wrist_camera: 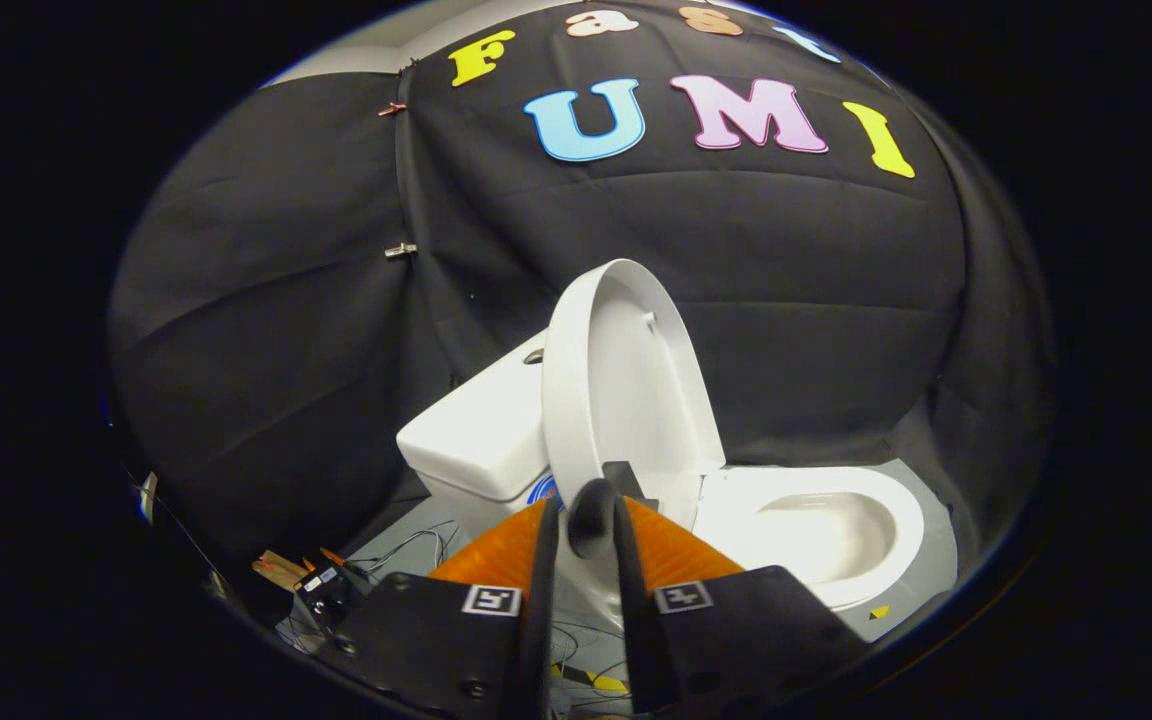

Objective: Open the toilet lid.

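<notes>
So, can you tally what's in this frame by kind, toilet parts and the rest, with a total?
Lid, raised upright: 1
Bowl: 1
Tank: 1
Clips on the cloth wall: 2
Cable bundle on the floor: 1
Gripper, fingers close together around a dark knob just below the lid: 1
Total: 7

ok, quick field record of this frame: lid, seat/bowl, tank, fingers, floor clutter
lid: toilet lid raised, standing near upright by the tank
bowl: toilet bowl uncovered, interior visible
tank: tank behind the lid, top closed
gripper: gripper close to the lid's lower edge, fingers nearly together around a small dark knob; firm grip cannot be told
floor: wires and small parts beside the toilet base
task: lid looks open
</notes>
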Demonstrator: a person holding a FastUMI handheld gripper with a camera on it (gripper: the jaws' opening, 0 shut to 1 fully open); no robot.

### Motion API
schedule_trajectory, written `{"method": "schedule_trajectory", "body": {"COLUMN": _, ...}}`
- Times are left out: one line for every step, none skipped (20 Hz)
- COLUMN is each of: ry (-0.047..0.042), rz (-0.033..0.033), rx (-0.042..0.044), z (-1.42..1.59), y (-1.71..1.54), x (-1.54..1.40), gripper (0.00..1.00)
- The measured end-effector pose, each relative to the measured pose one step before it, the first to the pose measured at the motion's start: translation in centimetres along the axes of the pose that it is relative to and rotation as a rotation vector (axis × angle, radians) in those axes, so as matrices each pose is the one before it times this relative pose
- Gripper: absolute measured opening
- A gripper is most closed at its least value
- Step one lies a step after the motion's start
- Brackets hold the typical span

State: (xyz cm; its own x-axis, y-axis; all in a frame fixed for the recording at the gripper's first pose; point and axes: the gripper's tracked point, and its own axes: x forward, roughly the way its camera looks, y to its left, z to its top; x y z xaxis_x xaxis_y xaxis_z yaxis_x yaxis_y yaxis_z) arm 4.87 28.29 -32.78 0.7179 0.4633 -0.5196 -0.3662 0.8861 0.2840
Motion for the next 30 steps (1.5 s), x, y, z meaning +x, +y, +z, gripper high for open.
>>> {"method": "schedule_trajectory", "body": {"ry": -0.01135, "rz": 0.005, "rx": 0.0194, "z": 0.42, "y": -0.188, "x": -0.482, "gripper": 0.43}}
{"method": "schedule_trajectory", "body": {"ry": -0.01575, "rz": 0.00254, "rx": 0.01571, "z": 0.597, "y": -0.15, "x": -0.554, "gripper": 0.54}}
{"method": "schedule_trajectory", "body": {"ry": -0.0147, "rz": -0.00143, "rx": 0.00495, "z": 0.486, "y": -0.265, "x": -0.473, "gripper": 0.66}}
{"method": "schedule_trajectory", "body": {"ry": -0.01618, "rz": -0.01013, "rx": -0.00885, "z": 0.868, "y": -0.323, "x": -0.978, "gripper": 0.78}}
{"method": "schedule_trajectory", "body": {"ry": -0.01506, "rz": -0.00334, "rx": -0.01325, "z": 0.904, "y": -0.221, "x": -0.894, "gripper": 0.91}}
{"method": "schedule_trajectory", "body": {"ry": -0.0209, "rz": -0.0089, "rx": -0.01548, "z": 1.393, "y": -0.341, "x": -1.038, "gripper": 0.97}}
{"method": "schedule_trajectory", "body": {"ry": -0.02662, "rz": -0.00894, "rx": -0.01835, "z": 1.691, "y": -0.326, "x": -1.171, "gripper": 0.99}}
{"method": "schedule_trajectory", "body": {"ry": -0.0368, "rz": -0.01194, "rx": -0.02045, "z": 2.216, "y": -0.495, "x": -1.306, "gripper": 1.0}}
{"method": "schedule_trajectory", "body": {"ry": -0.04046, "rz": -0.00876, "rx": -0.02008, "z": 2.211, "y": -0.465, "x": -1.52, "gripper": 1.0}}
{"method": "schedule_trajectory", "body": {"ry": -0.04335, "rz": -0.00588, "rx": -0.0193, "z": 2.505, "y": -0.344, "x": -1.323, "gripper": 0.99}}
{"method": "schedule_trajectory", "body": {"ry": -0.03729, "rz": -0.00314, "rx": -0.01789, "z": 2.355, "y": -0.236, "x": -1.228, "gripper": 0.99}}
{"method": "schedule_trajectory", "body": {"ry": -0.03558, "rz": 0.00052, "rx": -0.01367, "z": 2.287, "y": -0.186, "x": -1.332, "gripper": 0.99}}
{"method": "schedule_trajectory", "body": {"ry": -0.03893, "rz": -0.00732, "rx": -0.01074, "z": 1.99, "y": -0.356, "x": -1.31, "gripper": 0.99}}
{"method": "schedule_trajectory", "body": {"ry": -0.03645, "rz": -0.01613, "rx": -0.0132, "z": 2.059, "y": -0.54, "x": -1.19, "gripper": 0.99}}
{"method": "schedule_trajectory", "body": {"ry": -0.03374, "rz": -0.01875, "rx": -0.01476, "z": 1.688, "y": -0.481, "x": -1.226, "gripper": 0.99}}
{"method": "schedule_trajectory", "body": {"ry": -0.02005, "rz": -0.02739, "rx": -0.01923, "z": 1.382, "y": -0.565, "x": -1.108, "gripper": 0.99}}
{"method": "schedule_trajectory", "body": {"ry": -0.01224, "rz": -0.02486, "rx": -0.02313, "z": 0.68, "y": -0.548, "x": -1.105, "gripper": 0.99}}
{"method": "schedule_trajectory", "body": {"ry": -0.00426, "rz": -0.02313, "rx": -0.02346, "z": 0.68, "y": -0.466, "x": -1.034, "gripper": 0.99}}
{"method": "schedule_trajectory", "body": {"ry": -0.00119, "rz": -0.02156, "rx": -0.02063, "z": 0.554, "y": -0.347, "x": -1.195, "gripper": 0.99}}
{"method": "schedule_trajectory", "body": {"ry": -0.00443, "rz": -0.01065, "rx": -0.01018, "z": 0.507, "y": -0.251, "x": -1.03, "gripper": 0.99}}
{"method": "schedule_trajectory", "body": {"ry": -0.00335, "rz": -0.00935, "rx": -0.0035, "z": 0.554, "y": -0.192, "x": -0.8, "gripper": 0.99}}
{"method": "schedule_trajectory", "body": {"ry": -0.00485, "rz": -0.00957, "rx": 0.00222, "z": 0.411, "y": -0.333, "x": -0.61, "gripper": 0.99}}
{"method": "schedule_trajectory", "body": {"ry": -0.00503, "rz": -0.00856, "rx": 0.00511, "z": 0.425, "y": -0.403, "x": -0.577, "gripper": 0.99}}
{"method": "schedule_trajectory", "body": {"ry": -0.00626, "rz": -0.01086, "rx": 0.00381, "z": 0.337, "y": -0.405, "x": -0.367, "gripper": 0.99}}
{"method": "schedule_trajectory", "body": {"ry": -0.00702, "rz": -0.00944, "rx": 0.00313, "z": 0.291, "y": -0.412, "x": -0.226, "gripper": 0.98}}
{"method": "schedule_trajectory", "body": {"ry": -0.00231, "rz": -0.00447, "rx": 0.00353, "z": 0.125, "y": -0.341, "x": -0.094, "gripper": 0.99}}
{"method": "schedule_trajectory", "body": {"ry": 0.00038, "rz": -0.0025, "rx": -0.00076, "z": 0.015, "y": -0.274, "x": 0.079, "gripper": 0.99}}
{"method": "schedule_trajectory", "body": {"ry": 0.00342, "rz": -0.00312, "rx": -0.00338, "z": -0.071, "y": -0.4, "x": 0.084, "gripper": 0.99}}
{"method": "schedule_trajectory", "body": {"ry": 0.00378, "rz": -0.00045, "rx": -0.00205, "z": -0.058, "y": -0.311, "x": 0.155, "gripper": 0.99}}
{"method": "schedule_trajectory", "body": {"ry": 0.00306, "rz": -0.00011, "rx": 0.00082, "z": -0.007, "y": -0.277, "x": 0.13, "gripper": 0.99}}
